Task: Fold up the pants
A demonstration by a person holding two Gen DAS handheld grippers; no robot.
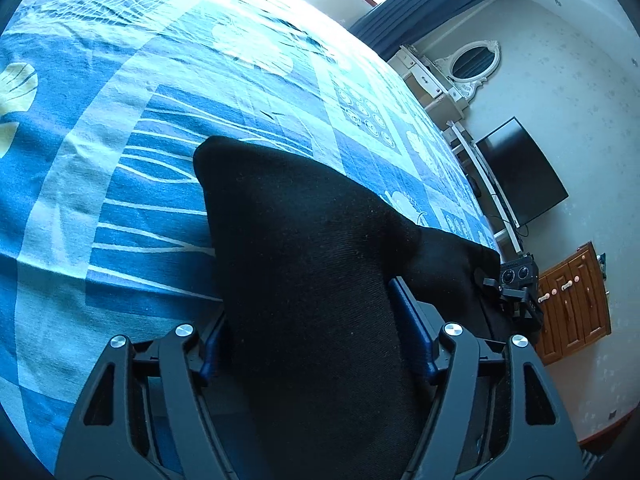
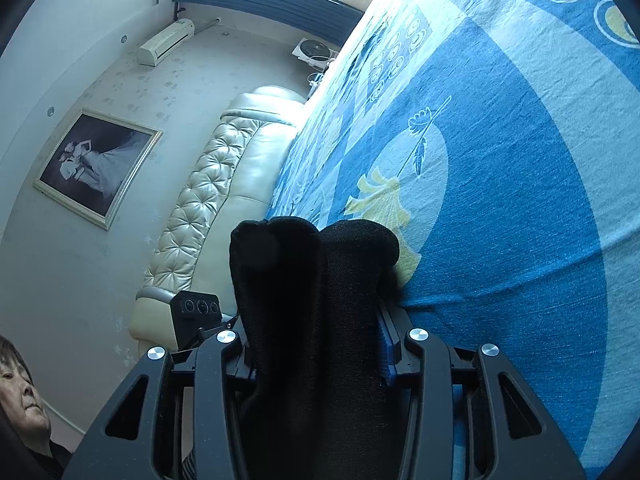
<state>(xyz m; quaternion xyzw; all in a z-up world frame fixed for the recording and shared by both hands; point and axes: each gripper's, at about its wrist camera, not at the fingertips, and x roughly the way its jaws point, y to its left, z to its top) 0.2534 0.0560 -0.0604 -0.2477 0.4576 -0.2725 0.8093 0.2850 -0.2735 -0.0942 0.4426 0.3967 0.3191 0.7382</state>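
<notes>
The black pants (image 1: pixel 300 240) lie bunched on the blue patterned bedsheet (image 1: pixel 120 160). One thick fold stands up between the fingers of my left gripper (image 1: pixel 308 312). Those jaws stand wide and the cloth fills the gap loosely, without being pinched, so the gripper is open. In the right wrist view, two rounded folds of the pants (image 2: pixel 312 264) rise between the fingers of my right gripper (image 2: pixel 312 320). It is also open, with the cloth resting slack against its blue pads (image 2: pixel 386 340). The fabric hides the fingertips in both views. Both grippers are low over the bed, close together.
The bedsheet (image 2: pixel 500 200) stretches away ahead of both grippers. A cream tufted headboard (image 2: pixel 208 200) borders one side. A wooden cabinet (image 1: pixel 572 304), a dark TV (image 1: pixel 520 172) and a white dresser with a mirror (image 1: pixel 472 64) stand past the other side. A person (image 2: pixel 20 400) sits at the lower left.
</notes>
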